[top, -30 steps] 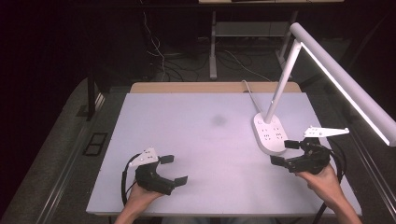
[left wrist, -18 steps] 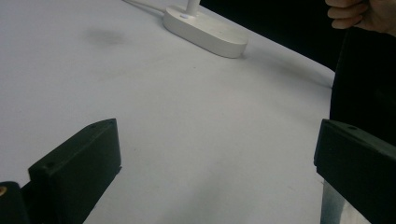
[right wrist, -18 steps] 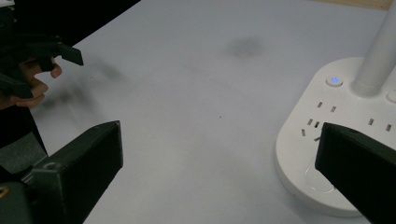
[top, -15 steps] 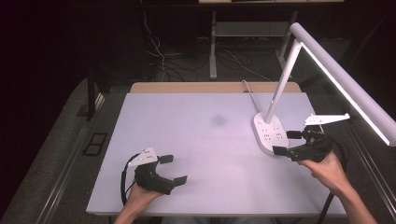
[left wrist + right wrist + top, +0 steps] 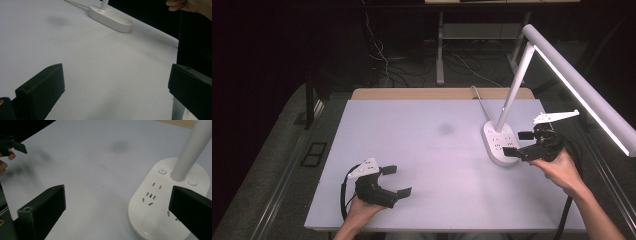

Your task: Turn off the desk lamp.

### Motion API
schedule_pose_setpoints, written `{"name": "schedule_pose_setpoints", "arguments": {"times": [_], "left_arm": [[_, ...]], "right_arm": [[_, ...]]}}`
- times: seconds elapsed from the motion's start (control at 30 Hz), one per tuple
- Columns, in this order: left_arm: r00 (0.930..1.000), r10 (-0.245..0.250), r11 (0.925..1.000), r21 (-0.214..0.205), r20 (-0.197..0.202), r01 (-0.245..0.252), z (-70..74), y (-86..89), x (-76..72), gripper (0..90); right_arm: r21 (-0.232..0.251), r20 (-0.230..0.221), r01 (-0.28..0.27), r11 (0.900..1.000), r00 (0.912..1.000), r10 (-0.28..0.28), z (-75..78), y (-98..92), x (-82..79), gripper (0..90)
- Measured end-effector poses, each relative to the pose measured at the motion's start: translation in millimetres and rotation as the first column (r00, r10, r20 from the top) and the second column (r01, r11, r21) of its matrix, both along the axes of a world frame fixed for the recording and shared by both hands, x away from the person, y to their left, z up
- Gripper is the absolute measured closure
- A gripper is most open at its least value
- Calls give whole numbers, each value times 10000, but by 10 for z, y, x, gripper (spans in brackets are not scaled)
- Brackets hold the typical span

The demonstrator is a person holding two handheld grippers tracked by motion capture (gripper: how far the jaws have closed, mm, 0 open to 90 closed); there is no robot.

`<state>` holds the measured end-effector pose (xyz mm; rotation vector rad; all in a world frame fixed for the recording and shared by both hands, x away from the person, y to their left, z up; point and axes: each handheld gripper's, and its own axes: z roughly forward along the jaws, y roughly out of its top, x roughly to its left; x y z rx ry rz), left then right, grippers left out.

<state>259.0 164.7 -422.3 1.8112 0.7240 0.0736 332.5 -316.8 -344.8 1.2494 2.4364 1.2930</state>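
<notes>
A white desk lamp (image 5: 532, 95) stands at the right side of the pale table (image 5: 422, 165), its oval base (image 5: 498, 143) flat on the surface, a slim stem rising from the back of the base to a long lit bar overhead. The right gripper (image 5: 521, 145) hovers at the base's right edge with its jaws spread wide and nothing between them; in the right gripper view the base (image 5: 160, 202) lies just ahead of them, showing a power button (image 5: 162, 170), a second round button (image 5: 192, 181), socket slots and a shallow oval pad. The left gripper (image 5: 398, 181) rests near the table's front left, well apart from the lamp, jaws likewise apart and empty. The lamp looks rigid, smooth plastic, probably weighted low in the base and top-heavy if tilted by the bar. The stem low down seems the surest hold; the base rim is slick and may be too broad for the jaws, though that is hard to judge here. A cord (image 5: 479, 100) trails behind and would drag.
</notes>
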Motion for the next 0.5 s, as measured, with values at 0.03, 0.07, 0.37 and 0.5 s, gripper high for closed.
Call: {"name": "schedule_pose_setpoints", "arguments": {"times": [0.03,0.07,0.37,0.5], "left_arm": [[10000,-15,10000,-11,-3,15,0,-4,-1,0],[10000,-26,10000,-17,-7,26,0,-5,-1,0],[10000,-13,10000,-8,-20,13,-1,1,2,0],[10000,-12,10000,-15,-12,12,0,0,3,0]], "right_arm": [[17,-17,16,10000,10000,-16,-8,0,17,9],[-14,-30,15,10000,10000,-15,-16,-6,35,9],[-45,-158,296,9996,9994,-296,-43,-91,197,9],[-174,-46,322,9993,9995,-323,-39,-138,259,89]]}}
